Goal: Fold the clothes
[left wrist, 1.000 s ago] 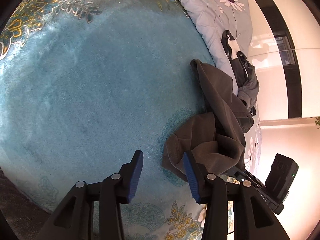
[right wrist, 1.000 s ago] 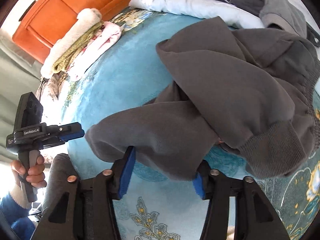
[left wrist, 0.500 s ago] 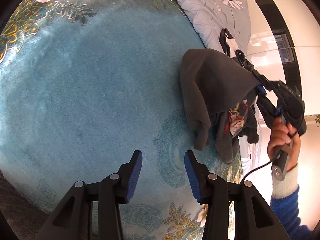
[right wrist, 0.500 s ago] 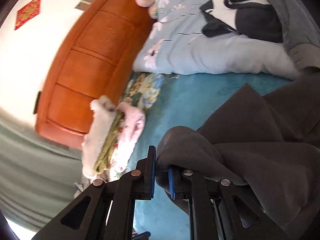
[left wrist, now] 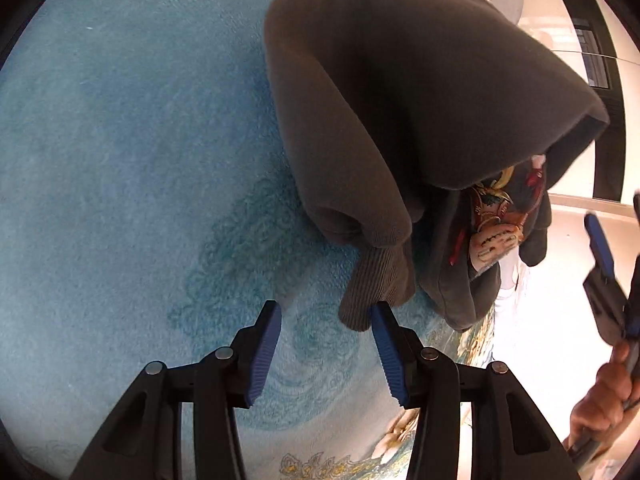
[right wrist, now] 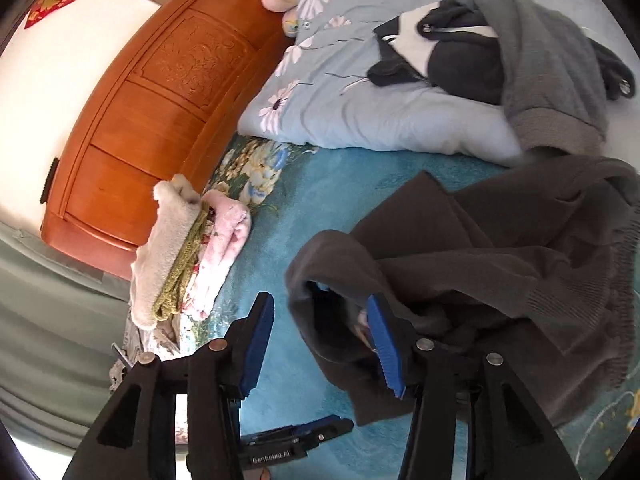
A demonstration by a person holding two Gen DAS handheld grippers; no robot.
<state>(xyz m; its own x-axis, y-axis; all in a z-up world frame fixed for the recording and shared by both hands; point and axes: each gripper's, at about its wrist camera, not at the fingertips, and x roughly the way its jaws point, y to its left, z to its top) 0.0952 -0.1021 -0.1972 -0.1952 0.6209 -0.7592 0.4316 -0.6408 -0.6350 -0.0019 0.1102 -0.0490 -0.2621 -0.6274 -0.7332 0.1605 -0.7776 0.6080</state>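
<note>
The brown sweatshirt (left wrist: 400, 92) is lying bunched on the blue blanket (left wrist: 120, 160), cuff (left wrist: 376, 288) just touching the spread left gripper (left wrist: 326, 354). The right gripper (right wrist: 320, 344) is also gaping, holding nothing. Risk: pinching blanket along with cuff would drag both. Open room is lying leftward — the bed's edge is sitting close on the right.

My bed's teal blanket (right wrist: 304, 184) carries the dark sweatshirt (right wrist: 500, 248) near its foot edge, a folded pile of pink and cream cloths (right wrist: 188, 252) by the headboard corner, and a flowered duvet (right wrist: 360, 100) along the far side.
</note>
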